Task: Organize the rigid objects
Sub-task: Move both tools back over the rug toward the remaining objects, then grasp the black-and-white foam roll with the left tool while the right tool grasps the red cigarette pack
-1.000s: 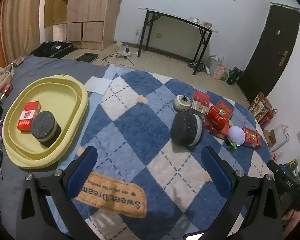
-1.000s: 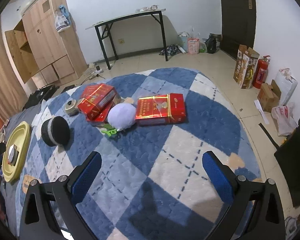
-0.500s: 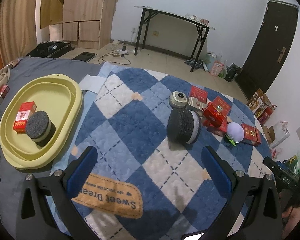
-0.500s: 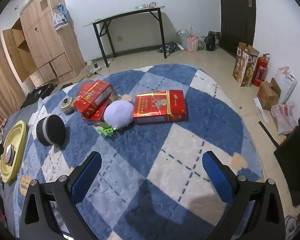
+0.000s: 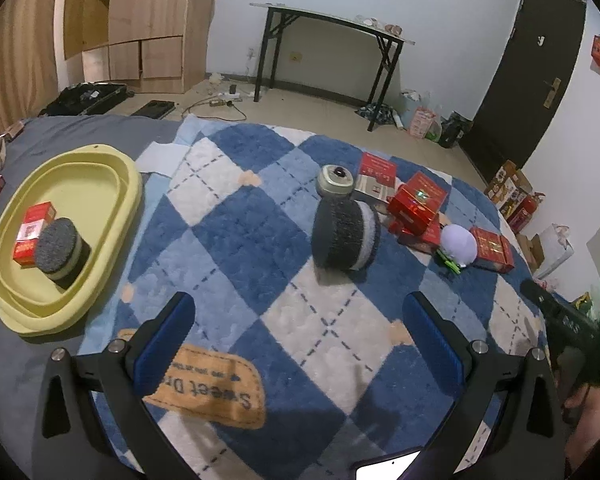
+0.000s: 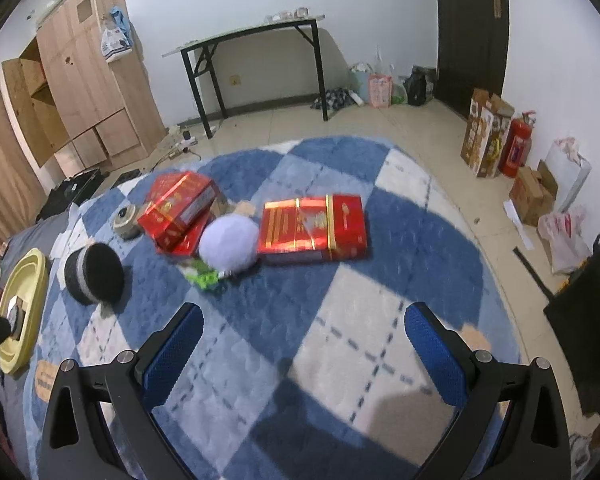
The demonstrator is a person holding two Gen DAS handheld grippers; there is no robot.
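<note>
- Dark round sponge puck [image 5: 346, 236] lies on its side on the blue checked blanket [image 5: 236, 236], mid-bed, just in front of a small metal tin [image 5: 335, 181].
- Left gripper [image 5: 300, 334] spread wide, empty, hovering short of the puck.
- Right gripper [image 6: 304, 344] also spread wide, empty, over bare blanket.
- Only the left wrist view shows the yellow tray [image 5: 129, 184] contents clearly: a second puck [image 5: 57, 246] touching a small red box [image 5: 34, 232].
- Right wrist view shows the big flat red box [image 6: 314, 228] beside a lilac fluffy ball [image 6: 230, 244]; stacked red boxes [image 6: 178, 210] behind.
</note>
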